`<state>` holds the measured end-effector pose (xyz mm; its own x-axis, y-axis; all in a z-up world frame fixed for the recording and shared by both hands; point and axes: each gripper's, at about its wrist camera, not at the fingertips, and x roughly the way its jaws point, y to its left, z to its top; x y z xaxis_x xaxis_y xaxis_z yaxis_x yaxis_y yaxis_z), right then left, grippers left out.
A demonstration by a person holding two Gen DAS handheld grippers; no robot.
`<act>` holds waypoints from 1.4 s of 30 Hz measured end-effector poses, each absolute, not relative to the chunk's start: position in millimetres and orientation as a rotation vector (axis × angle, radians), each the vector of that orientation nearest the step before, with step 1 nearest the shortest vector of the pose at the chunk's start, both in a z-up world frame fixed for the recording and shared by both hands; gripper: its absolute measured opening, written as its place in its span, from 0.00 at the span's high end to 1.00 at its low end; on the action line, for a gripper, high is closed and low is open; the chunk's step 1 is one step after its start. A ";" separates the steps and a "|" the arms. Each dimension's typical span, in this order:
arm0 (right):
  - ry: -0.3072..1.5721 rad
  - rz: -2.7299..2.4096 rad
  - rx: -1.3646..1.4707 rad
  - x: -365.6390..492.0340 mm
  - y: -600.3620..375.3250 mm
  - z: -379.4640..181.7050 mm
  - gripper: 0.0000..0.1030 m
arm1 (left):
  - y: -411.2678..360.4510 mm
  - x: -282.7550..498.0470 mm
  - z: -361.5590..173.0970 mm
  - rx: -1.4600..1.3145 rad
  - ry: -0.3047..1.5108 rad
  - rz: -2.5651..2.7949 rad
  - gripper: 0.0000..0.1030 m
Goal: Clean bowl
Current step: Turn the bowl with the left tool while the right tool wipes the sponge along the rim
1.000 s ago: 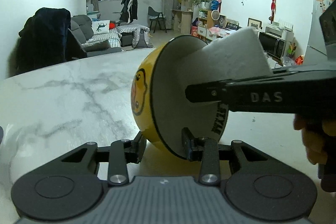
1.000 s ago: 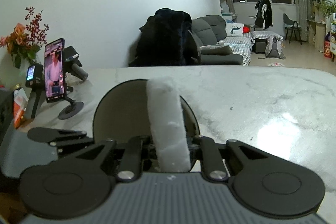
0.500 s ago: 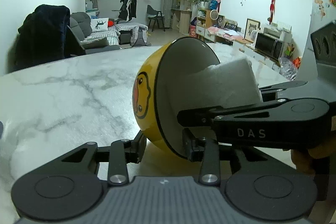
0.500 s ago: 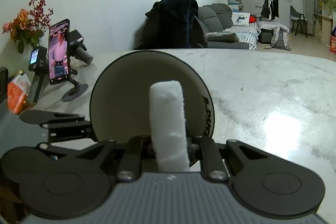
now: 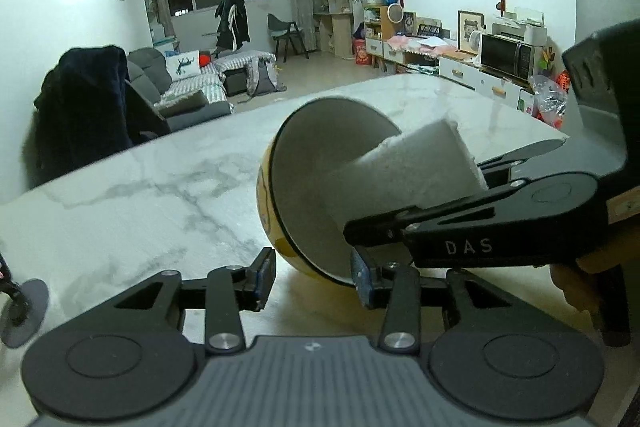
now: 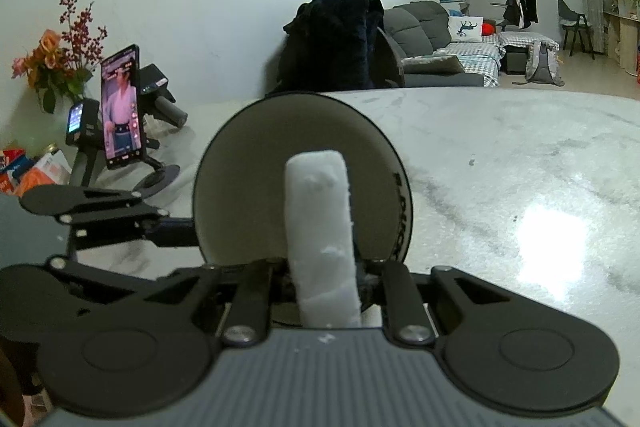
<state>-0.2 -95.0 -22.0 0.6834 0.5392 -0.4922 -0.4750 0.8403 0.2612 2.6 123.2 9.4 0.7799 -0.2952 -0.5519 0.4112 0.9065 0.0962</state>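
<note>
**desk:** marble table (image 5: 132,195) in a lit living room, sofa and windows behind. where is everything?

**operator:** the yellow bowl (image 5: 312,187) is tipped on its side on the table, its mouth turned toward my right gripper (image 6: 322,267). that gripper's jaws are pinched tight on a folded white cloth (image 6: 320,227), and the cloth's far end pokes into the bowl's grey interior. my left gripper (image 5: 314,279) has its jaws spread partway, one pad outside the wall and one at the rim inside. from the left wrist view i cannot tell whether those pads actually bear on the rim or just bracket it.

**desk:** what could go wrong?

**operator:** in my judgement, if the left pads are only bracketing, a firm push from the cloth can roll or skid the bowl across the slick marble. it balances on a curved wall, so little stops it. the cloth is soft too; pressed hard, it may fold instead of wiping. the phone on a stand (image 6: 120,111) sits well off to the side.
</note>
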 end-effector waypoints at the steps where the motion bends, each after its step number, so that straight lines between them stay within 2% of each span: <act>1: 0.591 0.574 0.102 -0.5 -92.6 -22.9 0.83 | 125.9 2.8 11.8 0.197 0.553 -0.389 0.58; 4: 0.592 0.564 0.089 -1.1 -90.7 -24.4 0.82 | 131.2 11.1 20.9 0.168 0.544 -0.369 0.55; 18: 0.588 0.557 0.036 -4.2 -84.0 -26.3 0.82 | 91.1 52.8 31.6 0.380 0.538 -0.333 0.57; 20: 0.586 0.555 0.031 -4.8 -83.2 -26.2 0.82 | 91.9 57.7 28.7 0.385 0.546 -0.323 0.69; 21: 0.585 0.555 0.028 -5.2 -82.7 -26.1 0.82 | 93.7 58.3 27.2 0.384 0.552 -0.316 0.81; 22: 0.585 0.554 0.026 -5.5 -82.3 -26.1 0.82 | 96.0 58.3 24.9 0.381 0.559 -0.309 0.86; 32: 0.575 0.573 0.001 -10.9 -73.4 -24.9 0.83 | 119.3 46.5 10.4 0.386 0.574 -0.274 0.84; 42: 0.551 0.576 -0.019 -13.6 -59.3 -16.2 0.84 | 143.6 34.6 0.6 0.313 0.580 -0.315 0.78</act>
